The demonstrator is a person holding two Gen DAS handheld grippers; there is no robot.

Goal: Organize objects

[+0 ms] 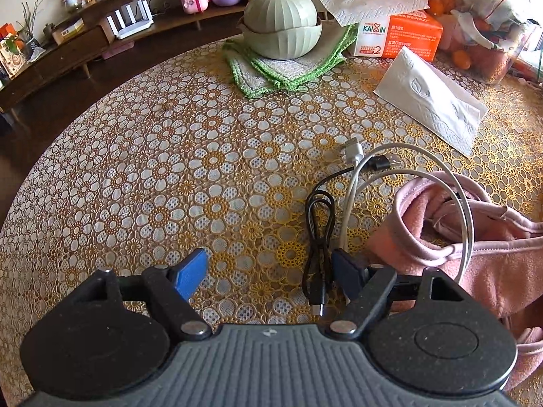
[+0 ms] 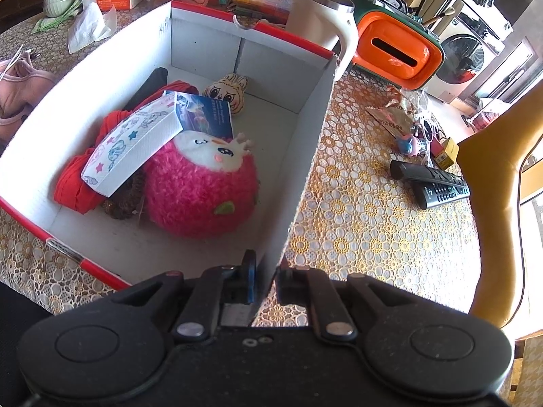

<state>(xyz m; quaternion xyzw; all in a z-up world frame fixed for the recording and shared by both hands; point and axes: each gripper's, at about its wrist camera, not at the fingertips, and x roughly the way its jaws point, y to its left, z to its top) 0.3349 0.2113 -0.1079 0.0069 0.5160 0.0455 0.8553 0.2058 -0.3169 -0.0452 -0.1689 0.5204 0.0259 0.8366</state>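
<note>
The left gripper (image 1: 268, 271) hangs low over the worktop (image 1: 152, 169) with its jaws wide apart, the black cable (image 1: 317, 237) lying between them near the right-hand finger, not yet pinched. The white cable (image 1: 407, 183) loops from just beside the black cable up over the pink garment (image 1: 475, 247). The likely trouble is there: both cables are thin, springy and tangled close, so a closing pinch may catch both, or only a loop of the black cable, and drag the white one and the soft fleecy garment along. A thin round cord may also slip from flat pads against the bumpy lace-patterned cloth.

The right gripper (image 2: 264, 274) has its jaws clamped on the thin wall of the cardboard box (image 2: 305, 156), one finger inside and one outside. That wall is light, stiff card with red edging; a tug could tip or slide the box toward the two remote controls (image 2: 431, 183) beyond it. Inside the box lie a fuzzy round pink plush toy (image 2: 200, 190), a flat printed carton (image 2: 135, 146) and red cloth (image 2: 78, 183).
</note>
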